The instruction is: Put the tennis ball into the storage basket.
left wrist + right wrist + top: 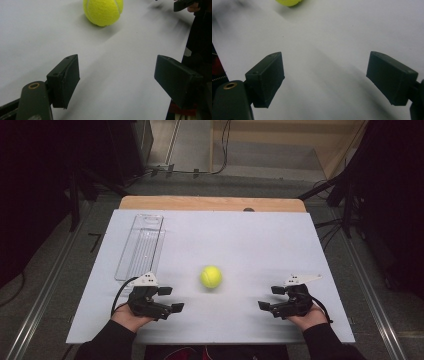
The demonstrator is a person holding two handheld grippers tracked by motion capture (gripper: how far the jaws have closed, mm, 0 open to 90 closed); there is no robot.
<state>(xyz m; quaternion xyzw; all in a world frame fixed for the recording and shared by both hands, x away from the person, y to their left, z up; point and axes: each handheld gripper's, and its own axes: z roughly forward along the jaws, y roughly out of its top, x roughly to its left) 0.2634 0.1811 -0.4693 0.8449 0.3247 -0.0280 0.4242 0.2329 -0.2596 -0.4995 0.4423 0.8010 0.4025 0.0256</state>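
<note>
Tennis ball sits loose on the white table, ahead of and between my two sets of fingers, touching neither. My left gripper and right gripper are both spread wide and hold nothing. I judge a low, centred approach best, closing across the ball's middle so it cannot roll. Farther off, beyond my left fingers, the clear plastic tray looks empty.
</note>
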